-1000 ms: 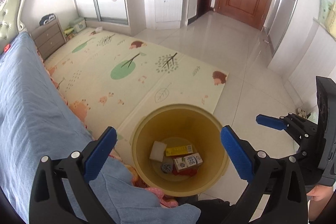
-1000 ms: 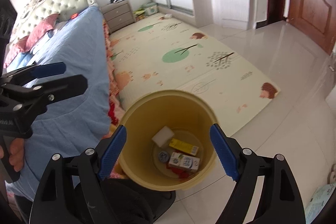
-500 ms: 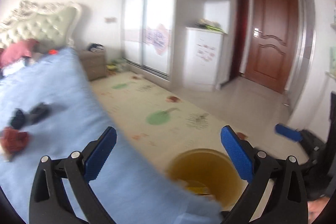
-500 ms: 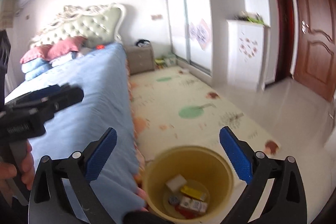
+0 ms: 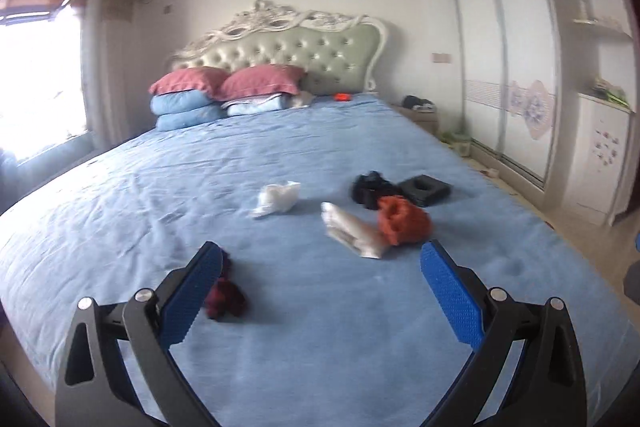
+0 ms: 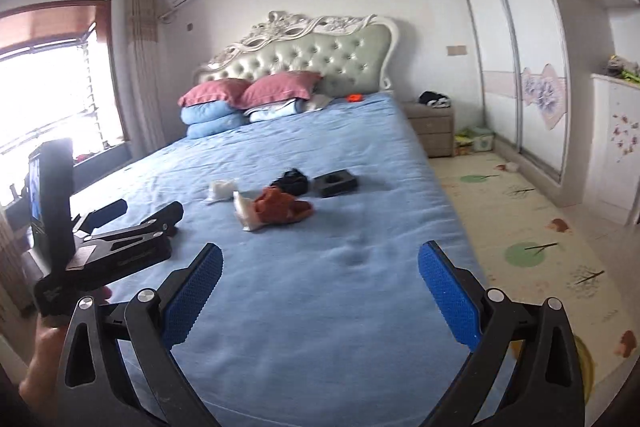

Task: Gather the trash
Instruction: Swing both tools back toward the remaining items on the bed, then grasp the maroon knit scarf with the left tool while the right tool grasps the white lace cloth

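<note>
Loose items lie on the blue bed (image 5: 280,155): a white crumpled tissue (image 5: 277,198), a white wrapper (image 5: 352,231), an orange-red crumpled piece (image 5: 403,219), a black crumpled piece (image 5: 370,187), a black square tray (image 5: 425,189) and a dark red piece (image 5: 225,291) by my left finger. My left gripper (image 5: 322,291) is open and empty above the bed's near part. My right gripper (image 6: 320,293) is open and empty. In the right wrist view the same pile shows mid-bed, with the orange-red piece (image 6: 282,209), and the left gripper (image 6: 136,215) sits at the left.
Pillows (image 5: 228,87) and a tufted headboard (image 5: 296,55) are at the far end. A nightstand (image 6: 430,123), sliding wardrobe (image 6: 516,67) and a play mat (image 6: 528,227) lie to the right of the bed. A yellow bin's rim (image 6: 585,367) shows at the lower right.
Both grippers swung up and left from over the yellow bin to face the bed. The bin has dropped out of the left view. Both stay open.
</note>
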The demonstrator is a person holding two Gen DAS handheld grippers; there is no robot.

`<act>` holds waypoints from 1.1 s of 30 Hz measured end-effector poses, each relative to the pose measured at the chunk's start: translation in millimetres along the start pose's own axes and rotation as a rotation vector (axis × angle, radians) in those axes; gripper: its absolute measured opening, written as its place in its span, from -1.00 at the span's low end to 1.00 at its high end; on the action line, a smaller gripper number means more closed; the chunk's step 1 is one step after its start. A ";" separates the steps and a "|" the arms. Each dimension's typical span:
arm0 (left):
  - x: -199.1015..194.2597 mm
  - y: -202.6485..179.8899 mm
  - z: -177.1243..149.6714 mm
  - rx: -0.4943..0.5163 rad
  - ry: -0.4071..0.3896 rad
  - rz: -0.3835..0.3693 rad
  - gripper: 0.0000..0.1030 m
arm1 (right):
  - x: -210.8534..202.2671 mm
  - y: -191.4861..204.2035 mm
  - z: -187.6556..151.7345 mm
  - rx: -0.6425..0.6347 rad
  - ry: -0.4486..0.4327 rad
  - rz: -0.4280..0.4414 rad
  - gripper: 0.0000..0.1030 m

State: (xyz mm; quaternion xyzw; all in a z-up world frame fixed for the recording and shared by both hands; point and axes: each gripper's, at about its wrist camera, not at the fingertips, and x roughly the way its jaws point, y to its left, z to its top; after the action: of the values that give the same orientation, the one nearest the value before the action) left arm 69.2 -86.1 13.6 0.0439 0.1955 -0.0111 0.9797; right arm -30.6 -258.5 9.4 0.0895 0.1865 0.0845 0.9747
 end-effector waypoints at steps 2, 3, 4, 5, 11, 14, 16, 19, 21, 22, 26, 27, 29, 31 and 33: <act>14.3 33.8 4.9 -0.069 0.045 0.025 0.93 | 21.3 20.0 8.8 -0.018 0.026 0.041 0.84; 22.6 49.9 5.5 -0.098 0.076 0.028 0.93 | 31.3 31.3 12.0 -0.035 0.041 0.038 0.84; 30.7 61.8 4.5 -0.129 0.110 0.027 0.93 | 43.1 40.0 14.8 -0.053 0.060 0.041 0.84; 38.2 71.6 2.3 -0.149 0.140 0.030 0.93 | 54.7 49.2 16.6 -0.065 0.084 0.054 0.84; 76.7 103.7 -13.0 -0.162 0.277 0.042 0.93 | 90.3 81.8 23.6 -0.080 0.135 0.124 0.84; 97.8 113.6 -17.4 -0.192 0.342 0.038 0.93 | 91.2 87.0 22.5 -0.101 0.143 0.125 0.84; 107.9 115.3 -17.9 -0.188 0.368 0.048 0.92 | 92.9 88.5 22.4 -0.107 0.147 0.138 0.84; 120.7 113.2 -15.8 -0.157 0.396 0.048 0.93 | 102.9 93.0 22.9 -0.125 0.158 0.135 0.84; 129.6 111.9 -16.7 -0.153 0.417 0.044 0.92 | 106.8 93.2 22.9 -0.133 0.166 0.134 0.84; 134.2 110.9 -18.7 -0.153 0.434 0.042 0.84 | 108.6 93.8 22.9 -0.136 0.170 0.138 0.84; 142.8 115.1 -27.4 -0.182 0.480 0.008 -0.01 | 115.8 95.1 21.8 -0.145 0.189 0.132 0.84; 140.4 117.0 -27.1 -0.192 0.472 0.000 -0.11 | 119.0 95.3 21.6 -0.142 0.197 0.135 0.84; 135.3 119.4 -25.3 -0.210 0.461 -0.045 -0.47 | 125.0 96.3 20.7 -0.139 0.216 0.146 0.84; 129.5 120.0 -23.7 -0.210 0.440 -0.077 -0.51 | 130.0 97.4 20.4 -0.137 0.227 0.166 0.84; 123.2 117.7 -20.4 -0.191 0.416 -0.096 -0.51 | 135.7 99.9 20.5 -0.132 0.247 0.208 0.83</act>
State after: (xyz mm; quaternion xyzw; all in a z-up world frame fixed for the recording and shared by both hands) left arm 179.8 32.4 -42.8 -0.0573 0.3951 -0.0300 0.9164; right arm 88.4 -137.6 1.4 0.0332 0.2887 0.2074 0.9341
